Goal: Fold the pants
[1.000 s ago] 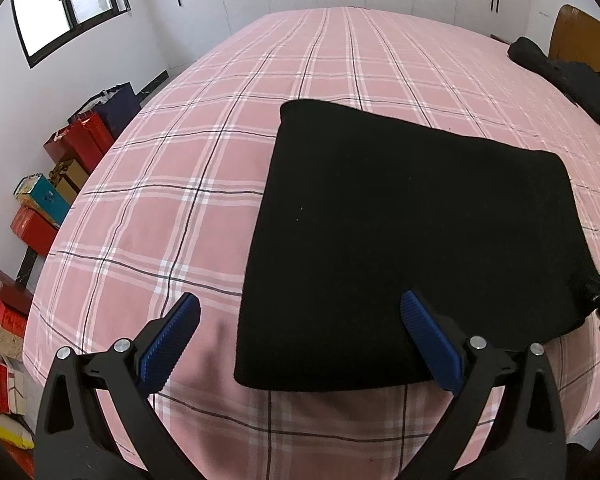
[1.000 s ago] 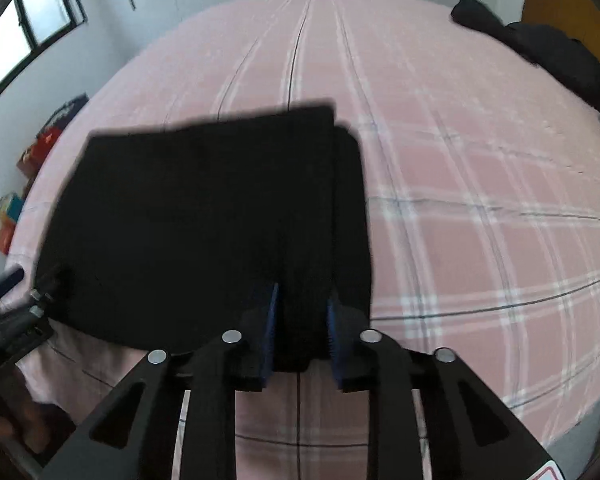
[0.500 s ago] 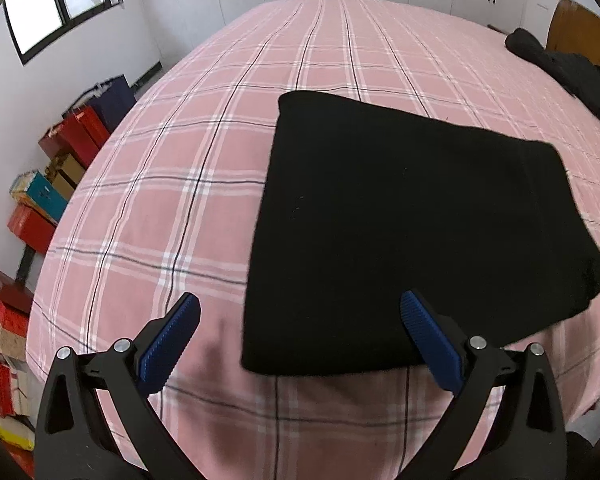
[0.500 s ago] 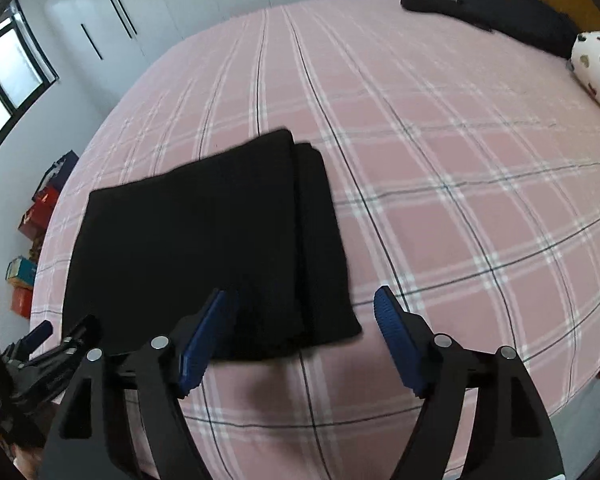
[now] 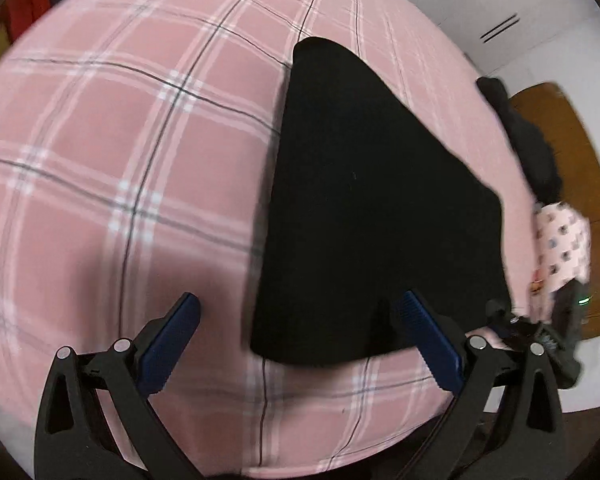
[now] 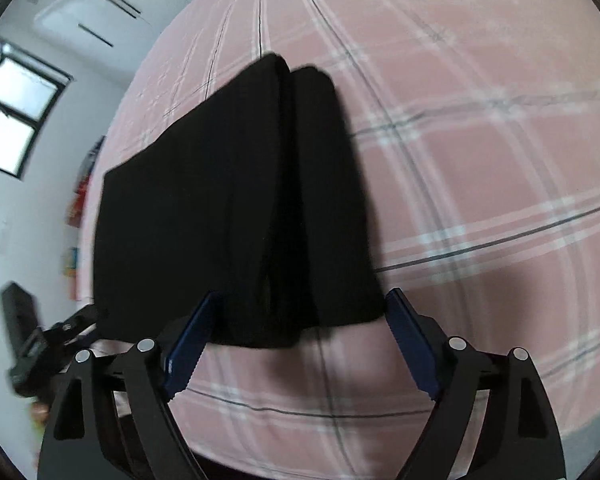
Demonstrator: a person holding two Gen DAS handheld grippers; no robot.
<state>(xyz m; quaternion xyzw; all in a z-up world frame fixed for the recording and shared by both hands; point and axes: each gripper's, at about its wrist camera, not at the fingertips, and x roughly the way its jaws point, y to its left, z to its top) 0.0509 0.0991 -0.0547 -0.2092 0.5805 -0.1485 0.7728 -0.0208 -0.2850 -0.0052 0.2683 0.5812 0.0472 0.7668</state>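
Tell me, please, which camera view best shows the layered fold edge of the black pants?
The right wrist view: the pants show a visible seam where stacked layers meet, running down the bundle's right part. The left wrist view shows them only as a flat, featureless black shape.

Both views are evenly lit by soft daylight; a bright window (image 6: 16, 116) sits at the right wrist view's left edge. Motion blur smears the bedspread (image 5: 100, 152) lines and the pants (image 5: 372, 208) edges. Soft shadows pool at lower centre. Fisheye bending curves everything, with dark vignetting in the corners.
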